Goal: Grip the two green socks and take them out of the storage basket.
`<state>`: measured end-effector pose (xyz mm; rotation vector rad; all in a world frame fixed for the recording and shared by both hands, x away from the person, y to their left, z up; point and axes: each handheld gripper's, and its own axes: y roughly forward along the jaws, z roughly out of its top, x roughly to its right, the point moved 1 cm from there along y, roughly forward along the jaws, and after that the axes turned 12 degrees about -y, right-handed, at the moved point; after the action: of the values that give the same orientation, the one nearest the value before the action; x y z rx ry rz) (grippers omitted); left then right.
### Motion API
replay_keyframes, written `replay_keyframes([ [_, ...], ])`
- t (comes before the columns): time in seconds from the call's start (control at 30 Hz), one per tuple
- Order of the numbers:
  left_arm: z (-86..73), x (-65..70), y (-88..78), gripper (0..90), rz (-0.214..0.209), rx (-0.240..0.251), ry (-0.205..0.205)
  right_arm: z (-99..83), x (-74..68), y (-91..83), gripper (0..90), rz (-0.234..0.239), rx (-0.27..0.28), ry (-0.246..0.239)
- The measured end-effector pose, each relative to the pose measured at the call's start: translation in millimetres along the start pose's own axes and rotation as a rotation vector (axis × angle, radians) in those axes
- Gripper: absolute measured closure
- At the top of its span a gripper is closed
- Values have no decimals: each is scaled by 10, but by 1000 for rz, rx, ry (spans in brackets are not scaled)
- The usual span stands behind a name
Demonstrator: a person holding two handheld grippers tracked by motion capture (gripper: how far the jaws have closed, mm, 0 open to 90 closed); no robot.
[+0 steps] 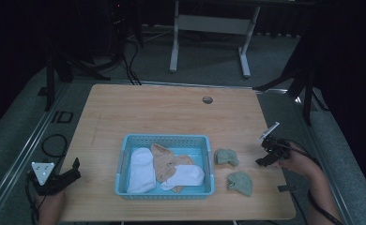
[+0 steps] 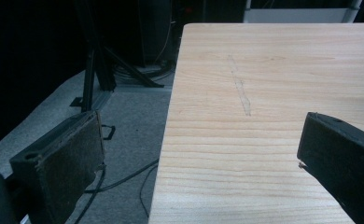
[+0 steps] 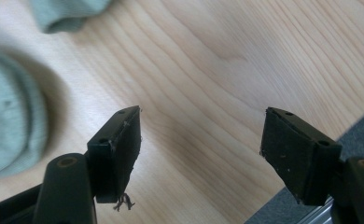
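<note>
Socks are the work here: two grey-green balled socks lie on the wooden table (image 1: 125, 112) just right of a light blue basket (image 1: 163, 138), one (image 1: 226, 157) nearer its far corner and one (image 1: 240, 182) nearer its near corner, a little apart from each other. Inside the basket lie a white sock (image 1: 141, 169), a tan sock (image 1: 164, 161) and a second white sock (image 1: 185, 176) that overlaps the tan one.

At the table's right edge, the right gripper (image 1: 264, 155) sits near the two balled socks, with nothing between them and it. Its own view shows its jaws spread wide over bare wood, pinching nothing, with the socks off to one side. At the near left corner, well apart from the basket, is the left gripper (image 1: 73, 169); its own view shows jaws spread wide and empty, one over the wood, the other over grey floor with cables beyond the edge.

From above, a desk frame (image 1: 209, 28) stands on the floor behind.
</note>
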<state>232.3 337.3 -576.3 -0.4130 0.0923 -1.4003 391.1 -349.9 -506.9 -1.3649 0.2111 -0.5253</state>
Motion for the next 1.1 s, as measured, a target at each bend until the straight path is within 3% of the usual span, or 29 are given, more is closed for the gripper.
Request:
replay_keyframes([
  [0.17, 0, 0, 1, 7, 0, 0, 0, -175, -11, 98, 275, -50, 48, 111],
  [0.2, 0, 0, 1, 7, 0, 0, 0, -175, -11, 98, 275, -50, 48, 111],
  [0.23, 0, 0, 0, 7, -1, 0, 0, -237, -28, 146, 262, -62, 72, 153],
  [0.3, 0, -1, 0, 7, 0, 0, 0, -303, -47, 177, 246, -79, 105, 191],
  [0.33, 0, -1, 0, 7, 0, 0, 0, -303, -47, 177, 246, -79, 105, 191],
  [0.37, 0, 0, 0, 7, 0, 0, 0, -371, -66, 184, 217, -101, 154, 232],
  [0.4, 0, 0, 0, 7, 0, 0, 0, -371, -66, 184, 217, -101, 154, 232],
  [0.43, 1, 0, 2, 7, 1, -2, 1, -435, -80, 183, 199, -138, 204, 290],
  [0.5, 0, 1, 1, 7, 1, -1, 1, -501, -100, 185, 123, -171, 251, 345],
  [0.53, 0, 1, 1, 7, 1, -1, 1, -501, -100, 185, 123, -171, 251, 345],
  [0.6, 0, -2, 0, 7, -5, 1, -1, -613, -132, 209, 100, -177, 310, 404],
  [0.67, 1, -2, 0, 7, -3, -1, 0, -645, -141, 224, 100, -187, 315, 420],
  [0.7, 0, 0, 0, 7, -4, -1, 1, -699, -163, 237, 100, -232, 345, 447],
  [0.77, 1, -1, 1, 7, -3, -1, 0, -744, -189, 233, 100, -258, 390, 485],
  [0.9, 0, -1, 1, 7, -5, -1, 0, -818, -244, 242, 100, -359, 464, 547],
  [0.97, 1, -3, 1, 7, -6, -2, 0, -863, -264, 265, 100, -362, 516, 595],
  [1.07, 1, -3, -1, 7, -6, -1, -1, -896, -289, 293, 100, -395, 535, 617],
  [1.1, 0, -2, 0, 7, -5, 0, 0, -919, -331, 302, 100, -442, 551, 613],
])
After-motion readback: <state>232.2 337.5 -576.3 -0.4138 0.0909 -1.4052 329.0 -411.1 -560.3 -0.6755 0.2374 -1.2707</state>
